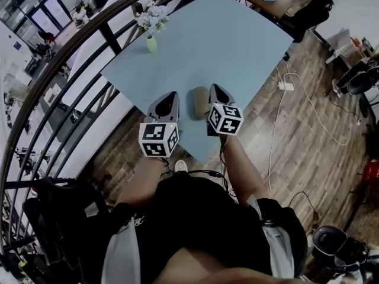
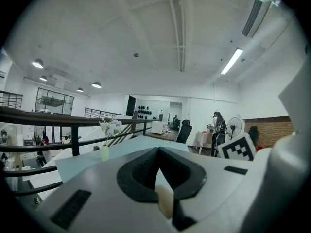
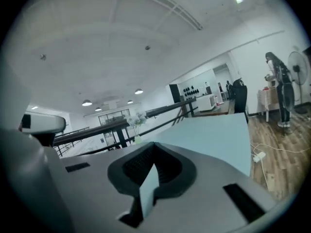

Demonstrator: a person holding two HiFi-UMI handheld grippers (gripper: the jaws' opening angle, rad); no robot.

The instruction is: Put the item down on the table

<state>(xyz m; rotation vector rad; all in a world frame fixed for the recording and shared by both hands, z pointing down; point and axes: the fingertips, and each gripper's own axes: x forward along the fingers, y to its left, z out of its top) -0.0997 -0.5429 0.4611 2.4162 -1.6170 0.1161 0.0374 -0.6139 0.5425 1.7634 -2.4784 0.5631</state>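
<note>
A small oblong tan-grey item (image 1: 198,102) lies on the light blue table (image 1: 225,40), near its front corner. It sits between my two grippers, and neither holds it. My left gripper (image 1: 172,95) is just to its left, and in the left gripper view its jaws (image 2: 158,150) meet at the tips. A beige bit (image 2: 165,201) shows low in the gap behind them; I cannot tell what it is. My right gripper (image 1: 212,87) is just right of the item. In the right gripper view its jaws (image 3: 154,160) are shut with nothing held, and only table (image 3: 214,135) shows through.
A pale green vase of white flowers (image 1: 152,40) stands at the table's far left corner. A dark railing (image 1: 89,46) runs behind the table. A white cable and power strip (image 1: 286,86) lie on the wooden floor to the right. A person (image 3: 282,91) stands far off.
</note>
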